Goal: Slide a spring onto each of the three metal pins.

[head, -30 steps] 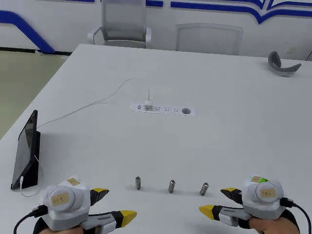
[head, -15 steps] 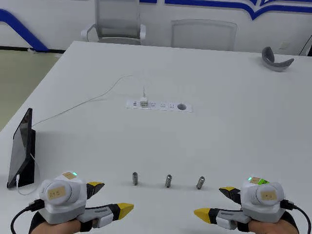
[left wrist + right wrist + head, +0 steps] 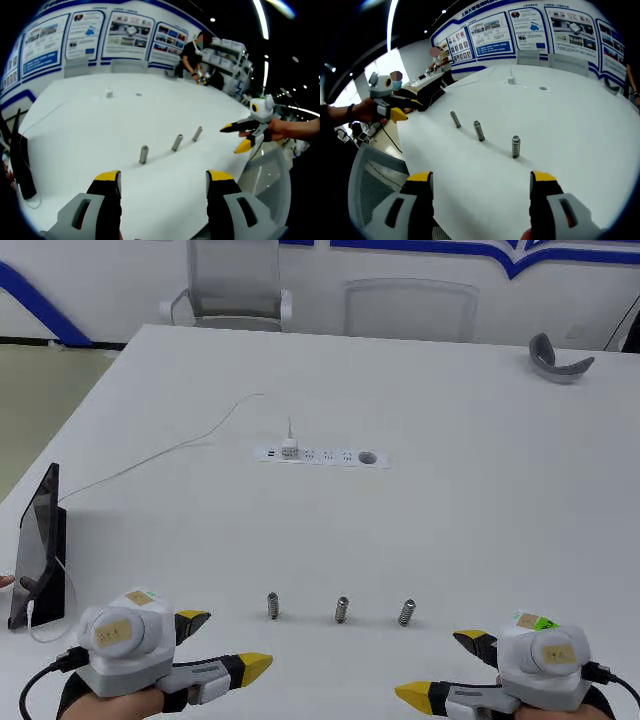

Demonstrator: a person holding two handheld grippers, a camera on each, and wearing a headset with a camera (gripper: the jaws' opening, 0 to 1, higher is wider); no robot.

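While 3 pins (image 3: 342, 609) sit between them | left tongs (image 3: 228, 640) spread wide, empty | right tongs (image 3: 440, 667) spread wide, empty

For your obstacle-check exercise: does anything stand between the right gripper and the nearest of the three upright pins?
Nothing visible does. Only bare white table lies between the right gripper and the nearest pin; its jaws stand open and empty.

the left gripper (image 3: 230, 640) and right gripper (image 3: 437, 666) hover low, jaws spread wide.
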